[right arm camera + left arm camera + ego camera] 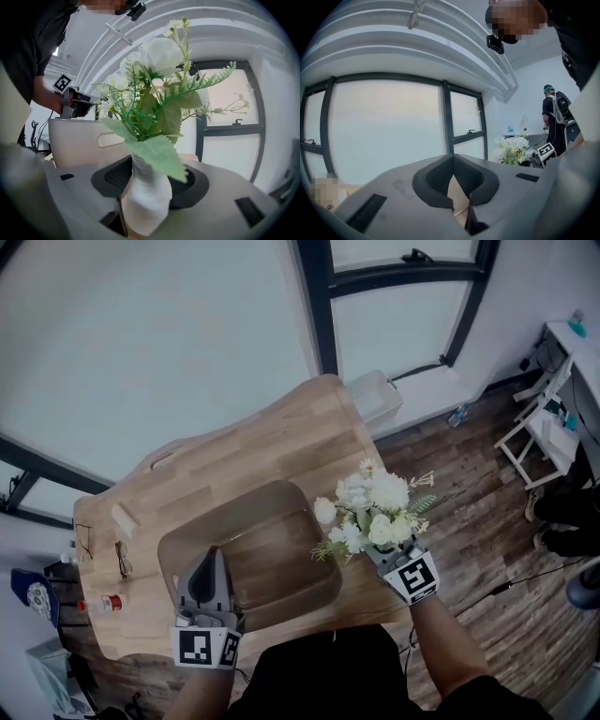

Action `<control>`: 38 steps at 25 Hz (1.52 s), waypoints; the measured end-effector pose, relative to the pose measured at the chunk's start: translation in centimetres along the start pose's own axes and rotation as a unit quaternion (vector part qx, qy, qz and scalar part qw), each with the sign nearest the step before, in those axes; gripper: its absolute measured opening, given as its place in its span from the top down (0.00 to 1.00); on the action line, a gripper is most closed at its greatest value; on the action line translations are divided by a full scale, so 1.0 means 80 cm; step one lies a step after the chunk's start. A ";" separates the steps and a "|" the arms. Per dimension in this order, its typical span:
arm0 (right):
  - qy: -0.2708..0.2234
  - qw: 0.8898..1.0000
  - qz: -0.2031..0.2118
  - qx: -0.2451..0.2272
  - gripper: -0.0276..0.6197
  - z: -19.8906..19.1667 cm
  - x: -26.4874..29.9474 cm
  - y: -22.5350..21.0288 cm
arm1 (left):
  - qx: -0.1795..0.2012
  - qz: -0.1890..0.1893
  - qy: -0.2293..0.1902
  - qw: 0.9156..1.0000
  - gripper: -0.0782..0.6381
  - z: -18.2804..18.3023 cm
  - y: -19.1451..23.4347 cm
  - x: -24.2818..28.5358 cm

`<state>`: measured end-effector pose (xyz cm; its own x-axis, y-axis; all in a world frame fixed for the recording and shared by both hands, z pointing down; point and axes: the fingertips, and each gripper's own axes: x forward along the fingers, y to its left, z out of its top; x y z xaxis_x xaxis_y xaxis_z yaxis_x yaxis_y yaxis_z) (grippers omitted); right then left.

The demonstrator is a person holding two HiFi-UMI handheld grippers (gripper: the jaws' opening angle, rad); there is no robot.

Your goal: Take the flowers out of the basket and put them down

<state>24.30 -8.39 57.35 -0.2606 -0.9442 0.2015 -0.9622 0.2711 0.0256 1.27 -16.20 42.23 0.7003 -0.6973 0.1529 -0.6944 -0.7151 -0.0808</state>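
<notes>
A bunch of white flowers (370, 507) with green leaves hangs clear of the basket, to its right over the table's right edge. My right gripper (380, 557) is shut on the white-wrapped stem (143, 197), blooms upward. The grey-beige basket (272, 559) stands in the middle of the wooden table (272, 442) and shows nothing inside. My left gripper (208, 570) sits at its near left rim, jaws shut on the thin beige wall (457, 199). In the right gripper view the basket (79, 145) stands at left with the left gripper (70, 105) on top of its rim.
Two pairs of glasses (123, 559) (84, 538), a small white item (124, 519) and a red-capped bottle (108, 603) lie on the table's left side. A white appliance (375, 395) stands past the far end. A person (553, 117) stands far off by a white rack (544, 427).
</notes>
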 end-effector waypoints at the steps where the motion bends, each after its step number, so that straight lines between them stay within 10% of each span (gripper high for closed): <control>1: 0.003 1.000 0.000 0.000 0.59 -0.001 0.000 0.001 | 0.000 -0.002 -0.001 1.000 0.88 0.001 0.000 0.001; 38: 0.012 0.991 -0.127 0.050 0.49 0.079 -0.108 0.015 | -0.017 -0.081 -0.048 0.995 0.88 0.024 0.020 -0.037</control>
<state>24.93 -1.09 49.43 -0.0077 -0.9745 0.2242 -0.9998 0.0039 -0.0173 -1.60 -15.38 39.72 0.8145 -0.5764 0.0657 -0.5759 -0.8170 -0.0284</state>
